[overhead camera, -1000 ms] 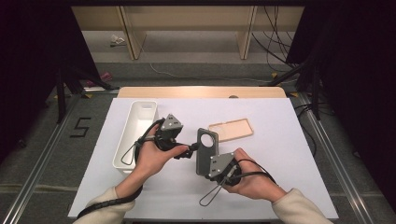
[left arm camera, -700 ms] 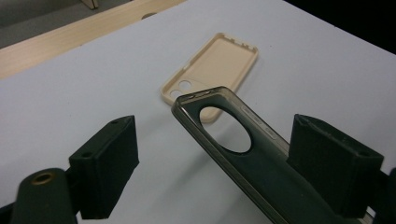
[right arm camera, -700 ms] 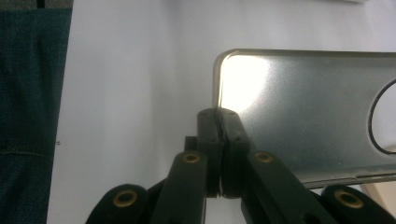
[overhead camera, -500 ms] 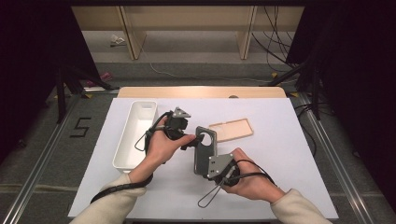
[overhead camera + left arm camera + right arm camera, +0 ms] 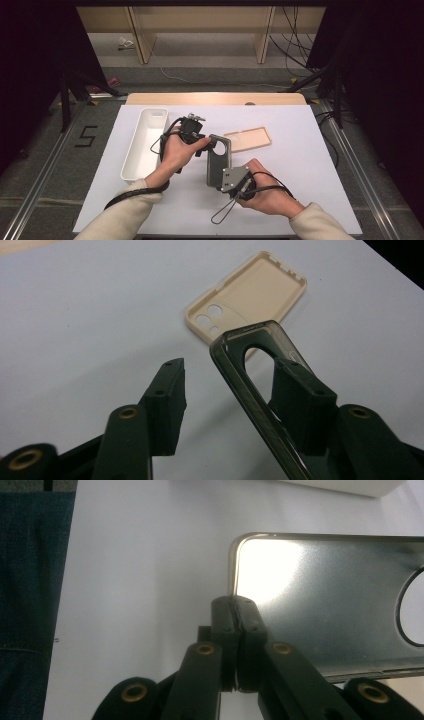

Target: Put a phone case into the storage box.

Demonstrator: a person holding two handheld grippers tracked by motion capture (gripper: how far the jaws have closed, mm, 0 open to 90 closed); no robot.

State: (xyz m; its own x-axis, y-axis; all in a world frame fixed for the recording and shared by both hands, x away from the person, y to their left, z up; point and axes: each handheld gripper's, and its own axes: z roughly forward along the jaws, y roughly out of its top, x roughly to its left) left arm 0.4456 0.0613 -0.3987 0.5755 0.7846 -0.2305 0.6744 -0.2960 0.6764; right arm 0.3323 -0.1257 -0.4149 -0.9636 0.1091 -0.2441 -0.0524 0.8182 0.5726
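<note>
High view: the right gripper [image 5: 220,172] holds the grey phone case [image 5: 218,159] upright above the white desk [image 5: 300,165], clamped at its near end. The left gripper [image 5: 204,146] has arrived at the case's far end, beside the round camera opening. A beige phone case [image 5: 248,139] lies flat on the desk just behind; a white tray [image 5: 145,142] stands to the left.

Left gripper view: the jaws have just been closing and stand half apart, with the grey phone case [image 5: 252,385] edge-on between them. The right-hand pad lies against or just behind the case; the left-hand pad is clear of it. No grip is made yet.

Right gripper view: the jaws are pressed tight on the edge of the grey phone case [image 5: 325,600] near one corner.

Step in hand, by judgement: a two-handed hold on the case is being set up. The next move calls for closing the left jaws squarely on the rim without twisting it against the right grip.
</note>
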